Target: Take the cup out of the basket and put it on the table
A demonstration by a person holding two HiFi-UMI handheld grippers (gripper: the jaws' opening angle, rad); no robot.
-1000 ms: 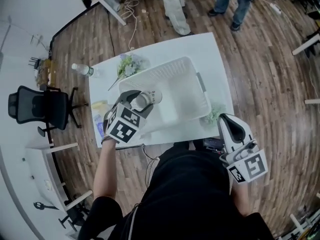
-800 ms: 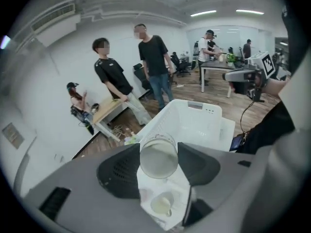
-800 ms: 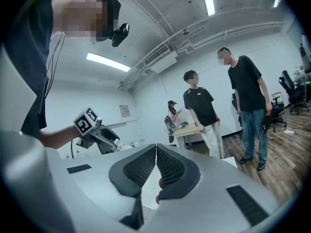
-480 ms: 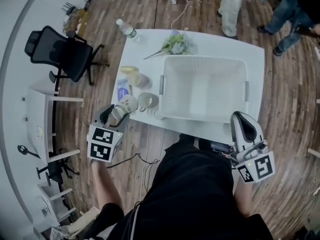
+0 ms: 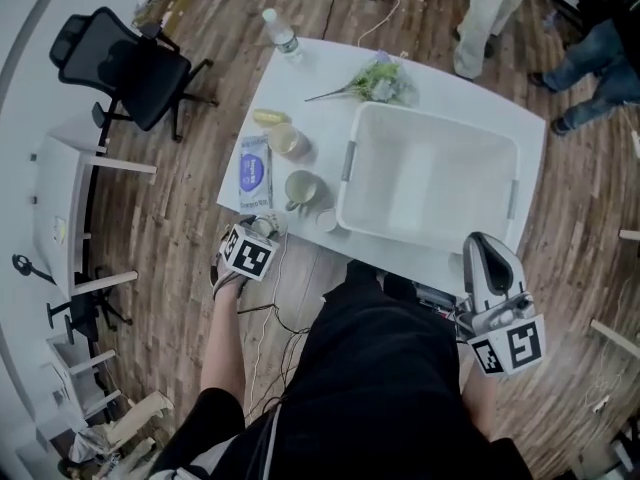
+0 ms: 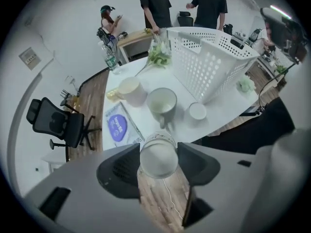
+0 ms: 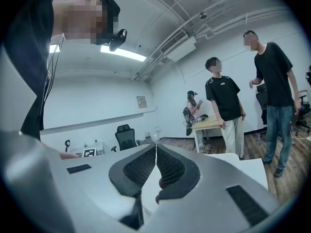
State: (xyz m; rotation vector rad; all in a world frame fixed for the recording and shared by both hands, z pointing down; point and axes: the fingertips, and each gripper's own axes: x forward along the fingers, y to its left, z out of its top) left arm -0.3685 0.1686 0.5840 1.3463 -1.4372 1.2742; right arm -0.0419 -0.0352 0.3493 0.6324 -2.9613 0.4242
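A clear glass cup (image 6: 158, 155) sits end-on between the jaws of my left gripper (image 6: 158, 149), whose pads press on its sides. In the head view that left gripper (image 5: 255, 240) points steeply down at the near-left corner of the white table (image 5: 460, 118), with the cup (image 5: 268, 225) just over the table's edge. The white perforated basket (image 5: 350, 158) stands on the table with nothing in it. My right gripper (image 5: 492, 268) hangs by the person's right side, off the table. In the right gripper view the right gripper (image 7: 156, 148) is shut on nothing and faces into the room.
Near the cup on the table stand a pale mug (image 5: 303, 188), a beige cup (image 5: 287, 140), a small white cup (image 5: 327, 221) and a blue packet (image 5: 254, 164). Farther back are flowers (image 5: 380, 80) and a water bottle (image 5: 281, 33). An office chair (image 5: 125, 63) stands left; people stand beyond the table.
My left gripper has carried the cup from over the basket out to the left and down to the table's near-left corner, rolling to point downward. The right gripper stays shut, shifted slightly.
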